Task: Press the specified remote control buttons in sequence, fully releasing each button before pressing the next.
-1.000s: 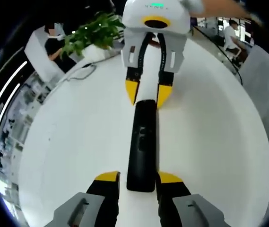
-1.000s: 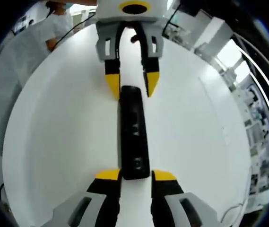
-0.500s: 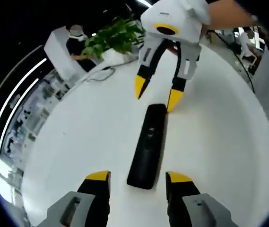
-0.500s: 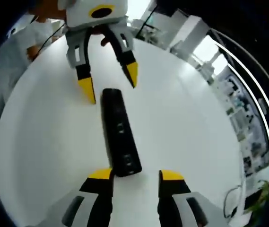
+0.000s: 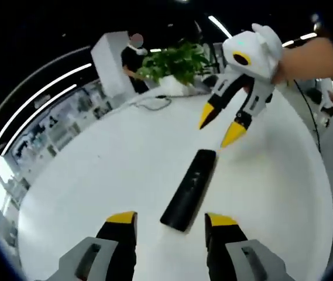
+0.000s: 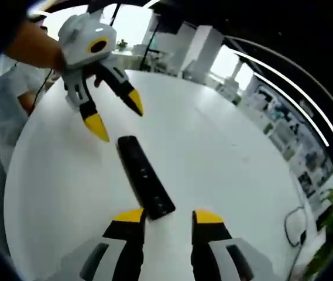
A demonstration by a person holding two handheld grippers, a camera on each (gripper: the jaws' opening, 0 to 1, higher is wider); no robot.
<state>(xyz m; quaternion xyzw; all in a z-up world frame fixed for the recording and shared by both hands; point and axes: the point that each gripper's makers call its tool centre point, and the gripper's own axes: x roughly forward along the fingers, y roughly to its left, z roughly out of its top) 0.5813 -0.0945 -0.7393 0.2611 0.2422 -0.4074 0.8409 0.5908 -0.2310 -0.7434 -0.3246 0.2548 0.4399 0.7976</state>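
A black remote (image 5: 189,190) was found lying flat on a round white table (image 5: 96,175), roughly at its middle, with bare tabletop on every side. In the left gripper view, the left gripper (image 5: 171,221) was held low over the table with its yellow-tipped jaws spread apart, the near end of the remote lying just ahead of and between them, untouched. The right gripper (image 5: 220,124) was seen beyond the remote's far end, raised clear of the surface, jaws parted and nothing between them; a person's arm (image 5: 315,58) was seen behind it.

In the right gripper view the remote (image 6: 144,177) was seen slanting away from the right gripper (image 6: 168,216), whose jaws stood apart with the remote's end just ahead of the left-hand tip; whether they touched could not be told. The left gripper (image 6: 116,114) was noted past the other end.

At the table's far edge a green plant (image 5: 175,61) and a cable (image 5: 151,102) were recorded. Beyond the table, a dim hall with long ceiling light strips (image 5: 43,96) was observed, and a person in white (image 6: 2,99) was noted beside the table.
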